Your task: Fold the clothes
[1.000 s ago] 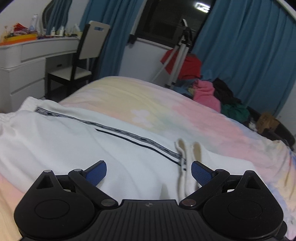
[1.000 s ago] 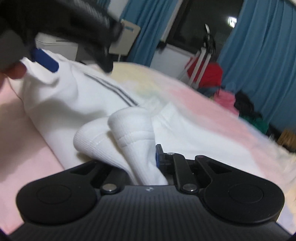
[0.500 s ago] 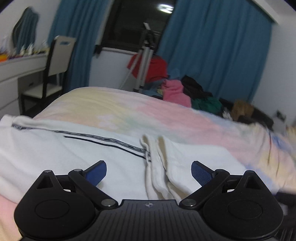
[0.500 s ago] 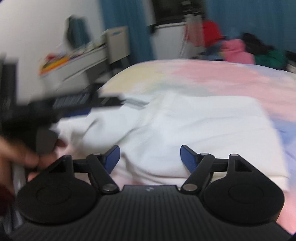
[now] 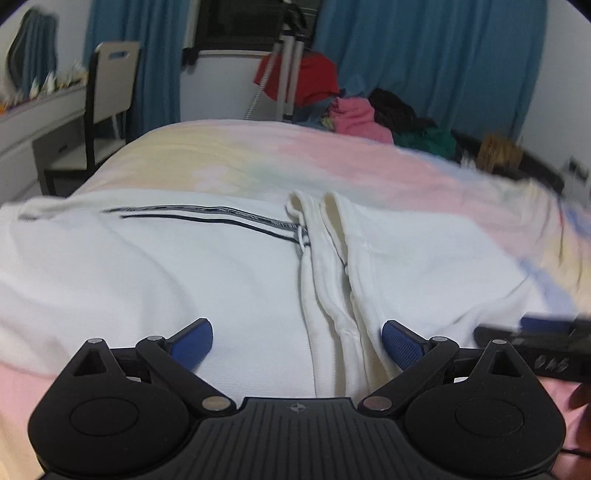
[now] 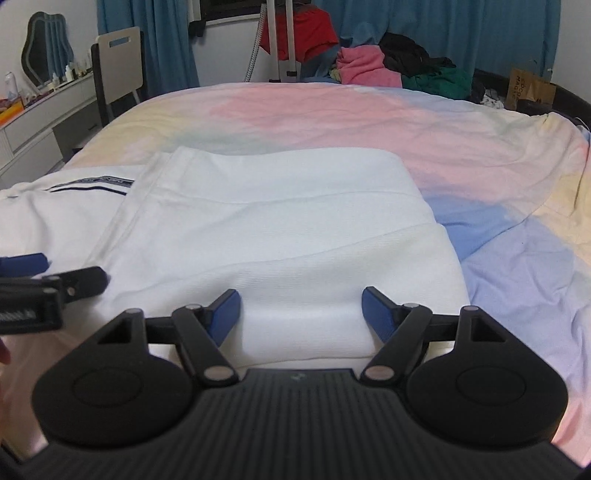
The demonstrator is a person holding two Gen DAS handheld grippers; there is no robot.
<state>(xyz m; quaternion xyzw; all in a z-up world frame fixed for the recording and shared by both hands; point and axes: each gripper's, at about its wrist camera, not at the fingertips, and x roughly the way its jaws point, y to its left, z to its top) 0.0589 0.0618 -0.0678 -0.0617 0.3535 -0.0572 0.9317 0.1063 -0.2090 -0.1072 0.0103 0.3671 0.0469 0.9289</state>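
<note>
Below both open claws, white garment (image 6: pixel 280 229) on bed, seemingly untouched

A bedroom in a home. Ahead of both tongs spreads a bed (image 6: pixel 369 122) under a pastel sheet of pink, yellow and blue. Beyond its far edge hang long blue curtains (image 6: pixel 461 29) around a dark window (image 5: pixel 240 26), and a heap of loose clothes (image 6: pixel 399 70), pink, red, black and green, is piled against them beside a tripod-like stand (image 5: pixel 291 74). Off to the left of the tongs stands a white dressing desk (image 6: pixel 40 118) crowded with small bottles under a wavy-edged mirror (image 6: pixel 46 51), with a pale-backed chair (image 6: pixel 120 62) drawn up to it. A brown paper bag (image 6: pixel 530 90) sits far right.
</note>
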